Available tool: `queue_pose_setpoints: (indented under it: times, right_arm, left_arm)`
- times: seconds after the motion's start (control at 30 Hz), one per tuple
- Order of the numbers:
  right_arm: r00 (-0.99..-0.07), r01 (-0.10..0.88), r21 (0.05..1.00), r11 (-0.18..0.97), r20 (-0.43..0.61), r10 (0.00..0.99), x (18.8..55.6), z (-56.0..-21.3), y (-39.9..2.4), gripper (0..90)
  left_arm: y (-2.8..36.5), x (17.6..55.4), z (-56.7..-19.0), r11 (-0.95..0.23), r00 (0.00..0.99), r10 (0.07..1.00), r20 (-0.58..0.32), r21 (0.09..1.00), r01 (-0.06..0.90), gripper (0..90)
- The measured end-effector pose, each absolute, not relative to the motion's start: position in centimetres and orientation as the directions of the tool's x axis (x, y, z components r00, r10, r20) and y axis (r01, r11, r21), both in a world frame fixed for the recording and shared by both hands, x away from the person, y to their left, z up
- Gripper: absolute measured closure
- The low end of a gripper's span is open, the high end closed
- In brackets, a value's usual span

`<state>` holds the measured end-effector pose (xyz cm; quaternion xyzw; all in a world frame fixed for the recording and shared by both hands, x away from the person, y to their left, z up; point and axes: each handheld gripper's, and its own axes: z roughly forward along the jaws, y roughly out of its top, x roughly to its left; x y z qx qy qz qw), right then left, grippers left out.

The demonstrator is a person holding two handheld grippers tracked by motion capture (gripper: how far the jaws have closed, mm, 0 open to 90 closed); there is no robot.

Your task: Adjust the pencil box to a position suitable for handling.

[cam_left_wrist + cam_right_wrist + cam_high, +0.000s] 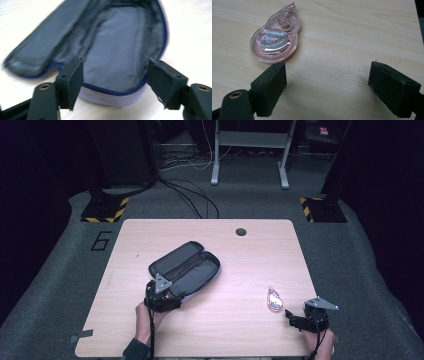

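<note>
1. On the pale wood-grain bench (240, 270), my left tongs (161, 296) sit at the near end of a dark grey fabric zip case (186, 266), which lies unzipped and spread flat, left of centre.
2. Through the left gripper view, those tongs (115, 80) are released, jaws spread wide to either side of the case's (117, 50) rounded near end; I cannot tell whether either jaw touches it. A blue zipper (112, 91) edges the lining, and the case's far end runs off the top of the view, blurred.
3. My right tongs (296, 318) rest near the bench's front right corner, also released and gripping nothing.
4. Just beyond them lies a pink, clear-shelled, pear-shaped correction tape dispenser (273, 299), flat on the bench, well apart from the case.
5. Through the right gripper view, the dispenser (275, 37) sits just ahead of one jaw of my right tongs (328, 85) and off to its side, not between the jaws; bare wood lies between them. Its small print is too fine to read.
6. A round dark hole (241, 231) marks the bench's far edge.
7. Beyond the bench, grey carpet (75, 265) carries loose cables (192, 195), a white metal frame (250, 150) and hazard-striped bases (105, 210).
</note>
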<state>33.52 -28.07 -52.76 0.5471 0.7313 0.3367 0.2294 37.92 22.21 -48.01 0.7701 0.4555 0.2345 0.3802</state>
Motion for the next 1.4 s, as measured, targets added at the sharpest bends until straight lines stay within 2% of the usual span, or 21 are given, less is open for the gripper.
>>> queue_pose_setpoints:
  times: [0.23,0.43,0.5,0.77,1.4]
  right_arm:
    - [-0.292,0.646,0.744,0.17,0.035,0.956,33.5,-52.8,-28.0,14.7]
    - [-0.294,0.647,0.743,0.173,0.033,0.955,33.5,-52.8,-28.1,14.7]
    - [-0.294,0.644,0.745,0.172,0.033,0.955,33.5,-52.8,-28.1,14.7]
    - [-0.301,0.637,0.749,0.179,0.028,0.953,33.6,-52.8,-28.1,14.7]
    - [-0.296,0.644,0.746,0.169,0.039,0.955,33.6,-52.8,-28.1,14.7]
  left_arm:
    - [23.9,38.9,-47.8,-0.209,0.387,0.921,-0.036,0.793,0.572,27.7]
    - [24.6,41.0,-49.6,-0.172,0.337,0.938,-0.084,0.729,0.663,28.0]
    - [24.6,41.5,-50.1,-0.159,0.339,0.933,-0.118,0.709,0.687,30.4]
    - [24.4,41.9,-50.5,-0.186,0.329,0.941,-0.081,0.687,0.702,53.8]
    - [21.9,43.8,-50.9,-0.294,0.462,0.885,-0.057,0.701,0.65,71.9]
